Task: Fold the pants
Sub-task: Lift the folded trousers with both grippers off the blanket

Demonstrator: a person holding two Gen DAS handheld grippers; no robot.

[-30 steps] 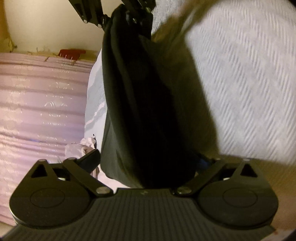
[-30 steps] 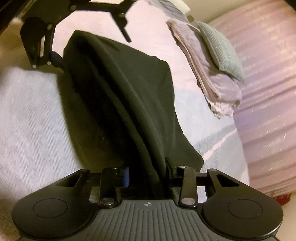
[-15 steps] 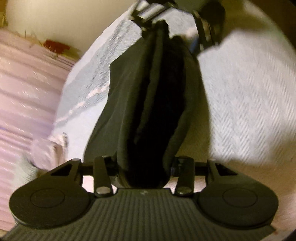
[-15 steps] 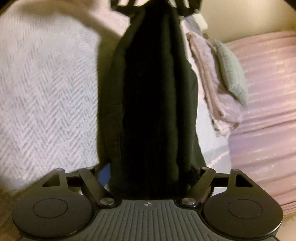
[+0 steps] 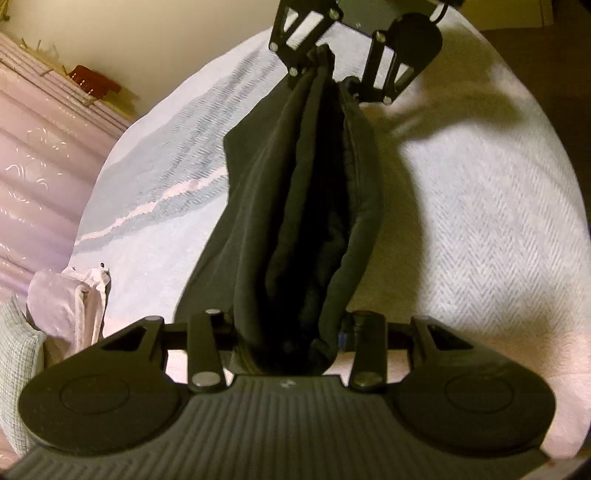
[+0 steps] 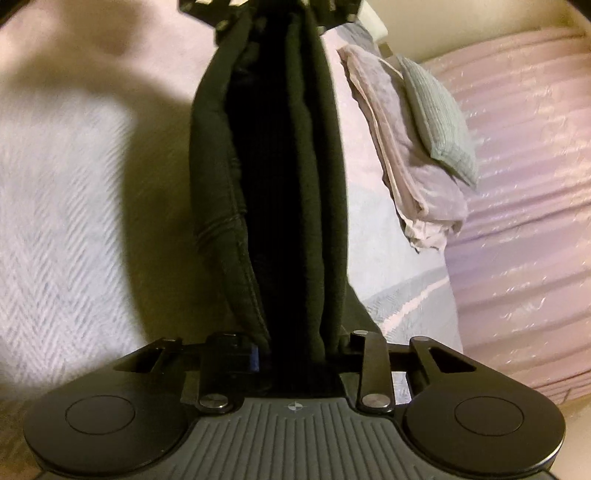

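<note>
Black pants (image 5: 295,206) hang folded and stretched between my two grippers above a white herringbone bedspread (image 5: 480,240). My left gripper (image 5: 291,332) is shut on one end of the bundle. At the far end of that view, my right gripper (image 5: 325,70) is clamped on the other end. In the right wrist view the pants (image 6: 273,177) run straight ahead from my right gripper (image 6: 299,347), shut on the cloth, up to the left gripper (image 6: 273,14) at the top edge. The fingertips are hidden in the fabric.
A folded lilac cloth (image 6: 410,173) with a pale green cushion (image 6: 439,118) on it lies on the bed's edge. A pink quilted cover (image 6: 524,206) lies beyond it. A red object (image 5: 92,79) sits by the cream wall.
Both grippers have swung to face each other, so the pants now run taut and straight between them instead of hanging slanted. The bundle is held lower over the bedspread.
</note>
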